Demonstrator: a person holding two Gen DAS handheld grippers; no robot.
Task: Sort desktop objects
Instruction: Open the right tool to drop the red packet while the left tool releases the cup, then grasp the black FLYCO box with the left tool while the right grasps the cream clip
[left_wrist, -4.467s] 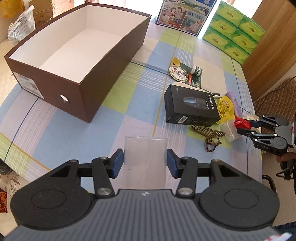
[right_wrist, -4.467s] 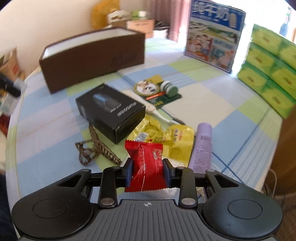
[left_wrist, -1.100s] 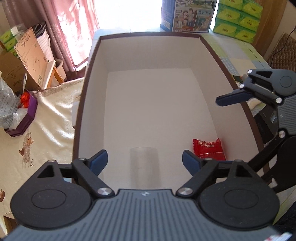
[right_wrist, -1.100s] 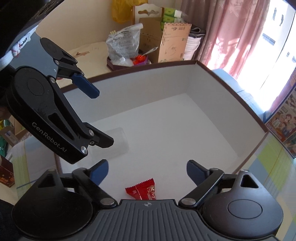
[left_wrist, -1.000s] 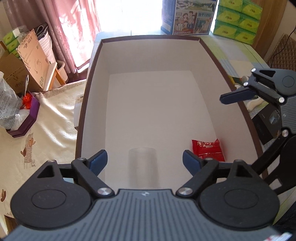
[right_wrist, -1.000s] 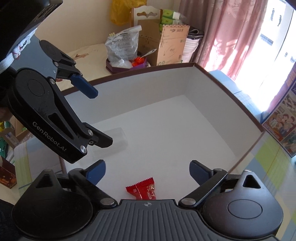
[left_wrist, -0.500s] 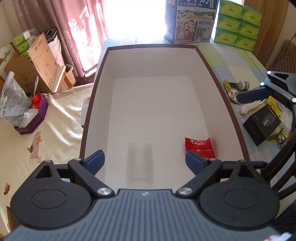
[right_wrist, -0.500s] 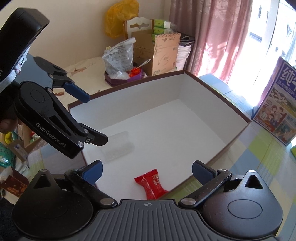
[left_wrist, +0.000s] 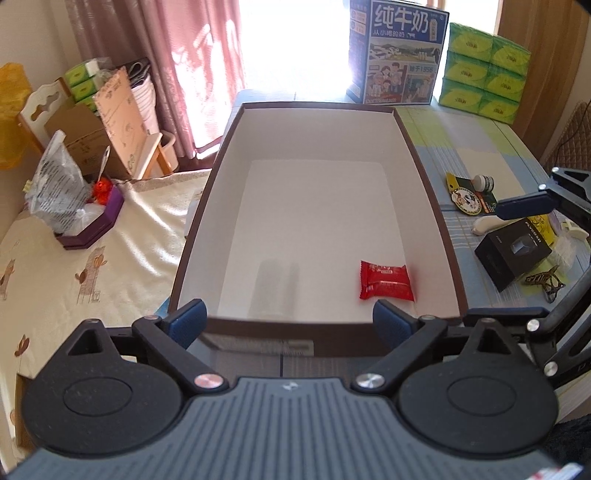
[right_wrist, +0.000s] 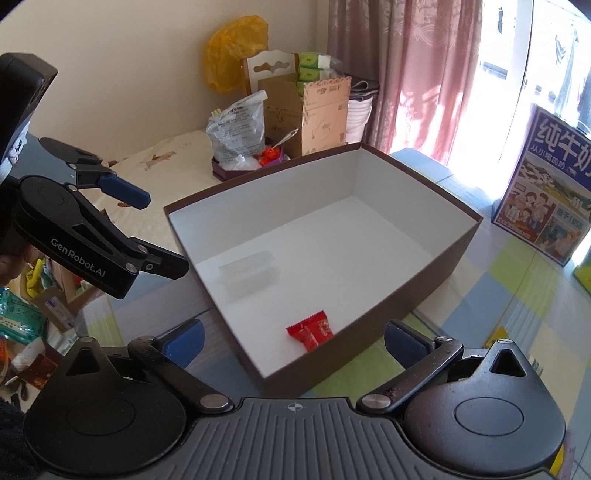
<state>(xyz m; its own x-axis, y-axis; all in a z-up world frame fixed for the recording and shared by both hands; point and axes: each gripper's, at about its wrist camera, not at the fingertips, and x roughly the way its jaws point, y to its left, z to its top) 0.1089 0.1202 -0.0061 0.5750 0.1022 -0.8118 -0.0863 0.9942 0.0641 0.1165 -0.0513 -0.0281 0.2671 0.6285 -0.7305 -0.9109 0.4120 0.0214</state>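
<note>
- The red snack packet (left_wrist: 385, 281) lies flat inside the brown box (left_wrist: 431, 192), near its right wall; looks light and crinkly, best pinched across the sealed edges.
- Clear plastic case (right_wrist: 248, 273) beside it looks rigid but slippery.
- Left gripper (left_wrist: 290, 319) and right gripper (right_wrist: 293, 341) are spread wide, empty; seconds ago each held one, now both have pulled back from the box.
</note>
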